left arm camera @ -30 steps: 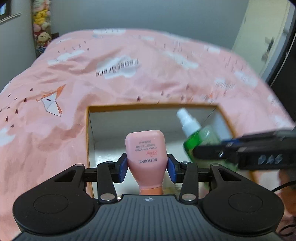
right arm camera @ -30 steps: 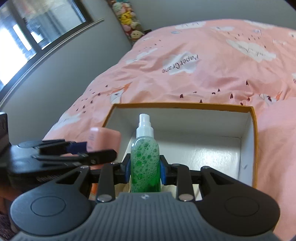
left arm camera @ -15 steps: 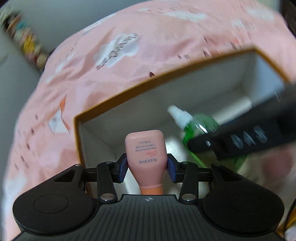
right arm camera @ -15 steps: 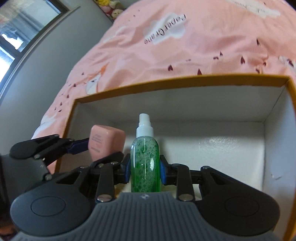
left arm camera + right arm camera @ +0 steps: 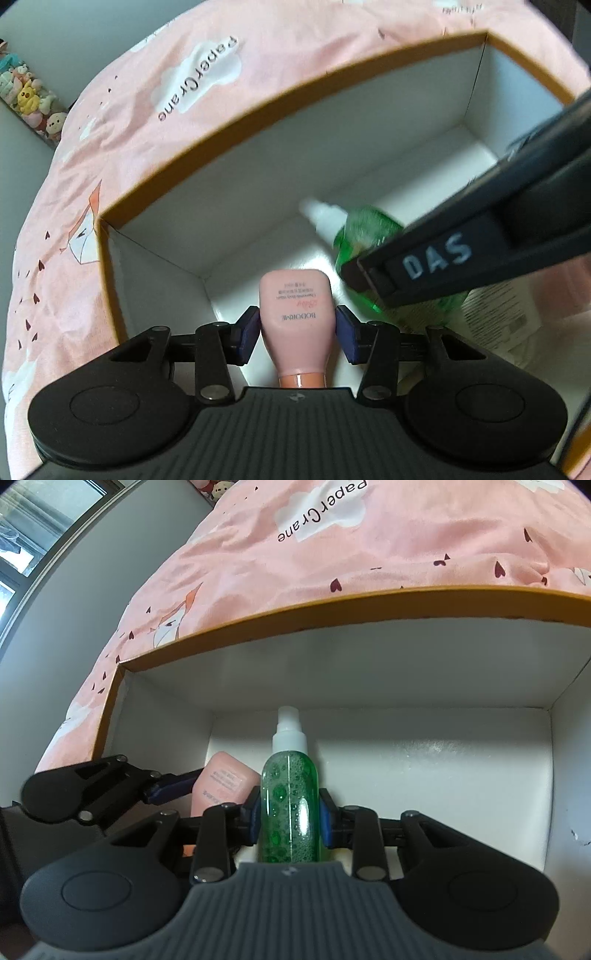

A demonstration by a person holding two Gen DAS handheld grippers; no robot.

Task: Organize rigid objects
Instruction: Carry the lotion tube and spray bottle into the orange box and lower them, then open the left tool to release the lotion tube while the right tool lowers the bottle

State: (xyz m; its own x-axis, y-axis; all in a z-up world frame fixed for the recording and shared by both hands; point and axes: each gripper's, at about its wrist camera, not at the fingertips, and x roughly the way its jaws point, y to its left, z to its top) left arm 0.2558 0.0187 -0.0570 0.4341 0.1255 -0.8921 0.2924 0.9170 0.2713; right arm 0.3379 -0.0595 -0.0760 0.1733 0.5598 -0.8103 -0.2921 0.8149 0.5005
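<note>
Pink tube (image 5: 294, 312), green spray btl (image 5: 290, 805), box (image 5: 332, 92) – orange rim, white inside

The pink bottle (image 5: 294, 314) carries the brand "BODORME", upside down. The right gripper (image 5: 369, 275) shows "DAS". The pink bedcover (image 5: 369, 550) reads "Paper Crane".

The light is soft and even, not too bright. In the right wrist view a window (image 5: 33, 535) glows in the top left corner, and daylight comes in from there. The white floor of the box (image 5: 424, 775) shines a little where the light hits it, and the green bottle (image 5: 290, 805) has a thin bright streak down its front. Inside the box's left corner it is grey and shady. In the left wrist view the green bottle (image 5: 365, 236) and the right gripper (image 5: 480, 247) look smeared and fuzzy. Both pictures bend at the edges, so the box rim (image 5: 258, 118) curves, and the corners go dark.
</note>
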